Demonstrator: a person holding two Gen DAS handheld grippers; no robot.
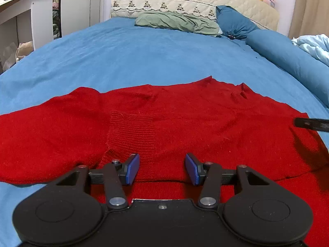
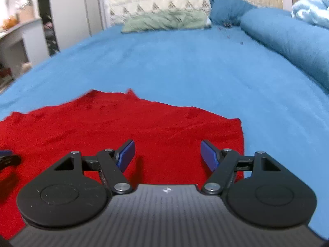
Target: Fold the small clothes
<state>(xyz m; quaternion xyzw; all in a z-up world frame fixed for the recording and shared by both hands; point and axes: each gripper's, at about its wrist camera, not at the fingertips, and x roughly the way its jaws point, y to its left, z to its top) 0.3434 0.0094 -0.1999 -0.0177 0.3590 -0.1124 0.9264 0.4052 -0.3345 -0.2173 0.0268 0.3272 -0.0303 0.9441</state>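
A red knitted sweater (image 1: 185, 119) lies spread flat on the blue bed sheet (image 1: 144, 57), with one ribbed cuff (image 1: 131, 131) folded over its middle. My left gripper (image 1: 162, 168) is open and empty, just above the sweater's near fold. A tip of the right gripper (image 1: 310, 124) shows at the right edge of this view. In the right wrist view the sweater (image 2: 123, 127) fills the lower left, and my right gripper (image 2: 167, 154) is open and empty over its right end. A tip of the left gripper (image 2: 8, 158) shows at the left edge of that view.
A green pillow (image 1: 176, 21), a blue pillow (image 1: 234, 21) and a blue bolster (image 1: 287, 55) lie at the head and right side of the bed. A pale blue quilt (image 1: 314, 45) is bunched at far right. White shelving (image 1: 22, 14) stands left of the bed.
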